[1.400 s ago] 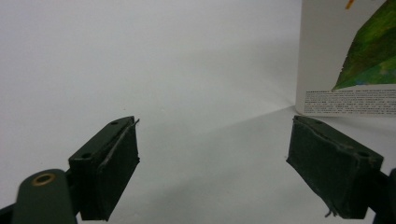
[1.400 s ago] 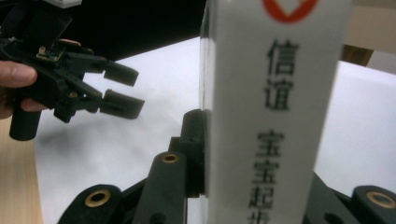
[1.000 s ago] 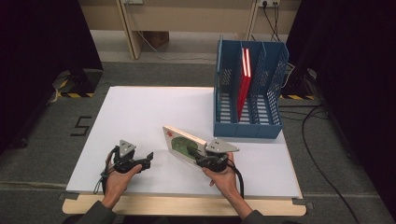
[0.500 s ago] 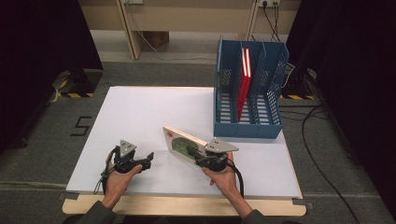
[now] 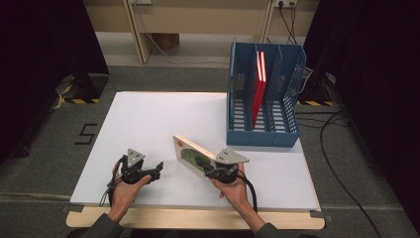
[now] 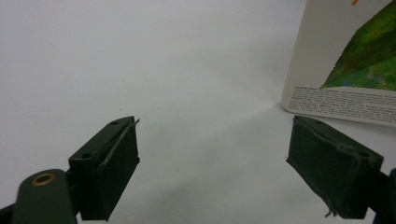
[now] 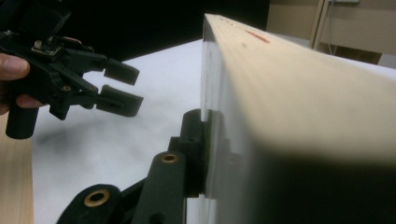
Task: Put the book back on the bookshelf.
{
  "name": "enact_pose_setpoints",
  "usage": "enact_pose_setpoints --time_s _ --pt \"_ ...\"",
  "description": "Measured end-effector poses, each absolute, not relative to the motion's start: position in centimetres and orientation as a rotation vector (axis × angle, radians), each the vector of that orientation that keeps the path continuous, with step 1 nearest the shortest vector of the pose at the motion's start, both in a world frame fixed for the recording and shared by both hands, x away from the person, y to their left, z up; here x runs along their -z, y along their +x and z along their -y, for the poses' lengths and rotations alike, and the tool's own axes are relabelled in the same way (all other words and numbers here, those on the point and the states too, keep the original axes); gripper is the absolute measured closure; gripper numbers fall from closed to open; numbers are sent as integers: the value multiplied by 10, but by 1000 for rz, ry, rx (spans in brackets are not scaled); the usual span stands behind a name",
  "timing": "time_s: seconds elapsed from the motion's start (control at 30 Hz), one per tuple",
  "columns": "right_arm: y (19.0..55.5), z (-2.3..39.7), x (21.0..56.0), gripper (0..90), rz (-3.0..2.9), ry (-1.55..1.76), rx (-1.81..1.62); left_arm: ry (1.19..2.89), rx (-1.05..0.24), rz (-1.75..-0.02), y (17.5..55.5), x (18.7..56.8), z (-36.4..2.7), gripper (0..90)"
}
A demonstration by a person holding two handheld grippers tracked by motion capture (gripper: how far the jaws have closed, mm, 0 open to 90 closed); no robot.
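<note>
Jaws of the right gripper (image 5: 214, 171) are clamped on the near end of a thin picture book (image 5: 192, 154), holding it on edge and tilted, its far corner angled toward the middle of the white surface (image 5: 148, 119). Compared with the two earlier high views, the book sits at the same tilt and in the same spot, and neither hand has shifted, so the grip looks settled but the carry toward the rack seems not yet begun. In the right gripper view the book's (image 7: 299, 107) pale page edge runs away from the camera, with one black pad pressed flat against its cover.

The left gripper (image 5: 154, 169) rests low near the front of the surface, its jaws wide apart and empty, just beside the book.

A blue slotted file rack (image 5: 265, 134) stands at the far right of the surface. One red book (image 5: 258, 87) stands upright in its middle slot; the slots either side appear free.
</note>
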State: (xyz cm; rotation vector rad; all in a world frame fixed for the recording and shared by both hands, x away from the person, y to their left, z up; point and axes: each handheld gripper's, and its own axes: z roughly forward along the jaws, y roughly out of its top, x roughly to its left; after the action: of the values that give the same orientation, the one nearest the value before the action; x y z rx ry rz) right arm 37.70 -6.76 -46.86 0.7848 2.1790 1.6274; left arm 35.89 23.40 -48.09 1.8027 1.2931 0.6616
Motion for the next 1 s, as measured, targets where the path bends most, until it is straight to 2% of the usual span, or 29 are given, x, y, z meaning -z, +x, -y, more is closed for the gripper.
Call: enact_pose_setpoints --time_s 0.3,1.0 --pt "376 66 459 755 -2150 748 -1658 1804 -661 -1293 359 481 -234 155" --pt "374 95 430 755 -2053 760 -1663 1802 -660 -1293 359 481 -234 155"
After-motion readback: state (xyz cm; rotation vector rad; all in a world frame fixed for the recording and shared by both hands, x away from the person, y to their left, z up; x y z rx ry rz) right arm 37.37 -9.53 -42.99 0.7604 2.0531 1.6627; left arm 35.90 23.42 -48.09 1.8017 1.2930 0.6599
